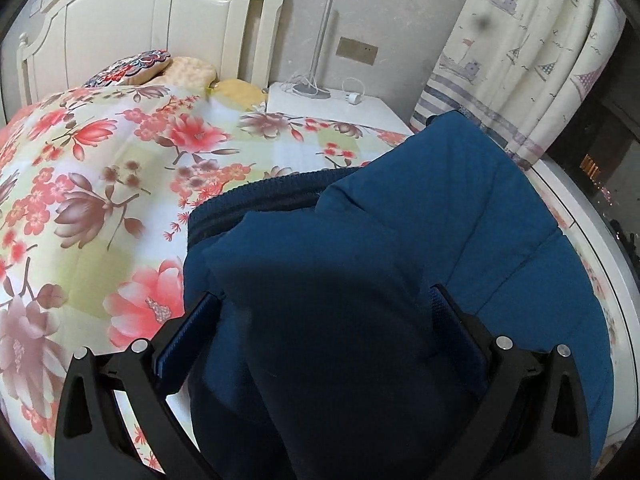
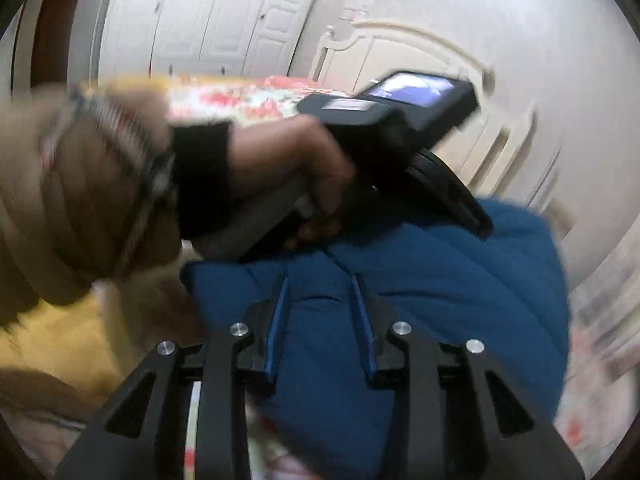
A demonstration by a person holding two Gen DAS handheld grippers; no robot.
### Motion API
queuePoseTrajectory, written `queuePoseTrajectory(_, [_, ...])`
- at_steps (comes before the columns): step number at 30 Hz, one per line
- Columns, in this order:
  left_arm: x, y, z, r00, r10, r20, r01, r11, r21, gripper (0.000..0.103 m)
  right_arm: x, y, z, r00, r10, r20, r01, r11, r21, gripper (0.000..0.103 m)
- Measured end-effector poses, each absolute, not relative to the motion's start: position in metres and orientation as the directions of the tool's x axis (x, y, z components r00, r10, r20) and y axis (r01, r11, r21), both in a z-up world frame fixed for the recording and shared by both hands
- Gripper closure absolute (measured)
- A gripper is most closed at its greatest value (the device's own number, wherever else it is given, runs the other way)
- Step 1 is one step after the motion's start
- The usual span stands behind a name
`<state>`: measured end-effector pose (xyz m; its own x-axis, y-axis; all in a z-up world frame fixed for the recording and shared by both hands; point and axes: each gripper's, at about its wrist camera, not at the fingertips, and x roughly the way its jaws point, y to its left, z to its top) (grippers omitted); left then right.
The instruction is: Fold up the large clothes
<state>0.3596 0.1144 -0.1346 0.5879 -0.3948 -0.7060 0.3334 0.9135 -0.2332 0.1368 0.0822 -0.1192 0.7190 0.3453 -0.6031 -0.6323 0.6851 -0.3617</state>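
A large blue padded jacket [image 1: 400, 248] lies bunched on the floral bedspread [image 1: 100, 168]. My left gripper [image 1: 326, 300] stands wide open, with a thick fold of the jacket lying between its fingers [image 1: 188, 332]. In the right wrist view the jacket [image 2: 460, 300] fills the lower middle. My right gripper [image 2: 320, 284] has its fingers [image 2: 280, 312] close together around a fold of the blue fabric. The left gripper's body [image 2: 400, 120] and the hand holding it show just above the jacket. The picture is blurred by motion.
A white headboard [image 1: 132, 28] and pillows [image 1: 160, 68] stand at the far end of the bed. A white nightstand [image 1: 340, 108] with a lamp base and charger is beyond the jacket. A patterned curtain [image 1: 532, 52] hangs at the right. A white wardrobe [image 2: 208, 20] stands behind.
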Motion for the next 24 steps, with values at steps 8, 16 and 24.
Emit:
queuePoseTrajectory(8, [0.359,0.118,-0.135,0.595,-0.407,-0.693,0.334,0.91,-0.247,0.004,0.122,0.101,-0.123,0.715,0.302,-0.63,-0.648,0.625,-0.436,0.069])
queuePoseTrajectory(16, [0.357,0.121,-0.133,0.619,-0.389,-0.682,0.319,0.918,-0.235,0.004,0.164,0.026,-0.05,0.648,0.465,-0.603,-0.679,0.712,-0.18,0.048])
queuePoseTrajectory(24, [0.348,0.126,-0.128,0.697,-0.309,-0.647,0.256,0.95,-0.178,0.004,0.357,-0.07,-0.028,0.727,0.309,-0.612,-0.392,0.92,-0.001,0.056])
